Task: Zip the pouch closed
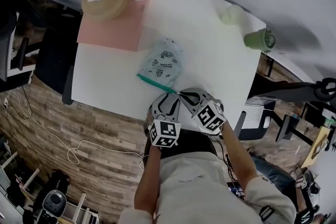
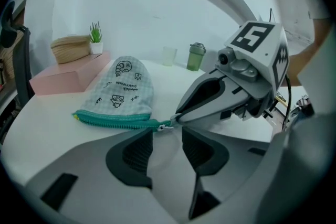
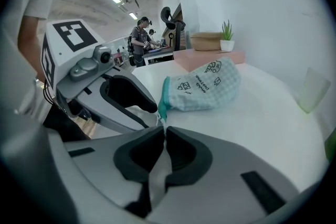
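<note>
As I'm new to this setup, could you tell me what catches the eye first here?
A checked pouch with a teal zipper lies near the front edge of the white table. The right gripper has its jaws shut on the zipper pull, while the left gripper is open beside it.
</note>
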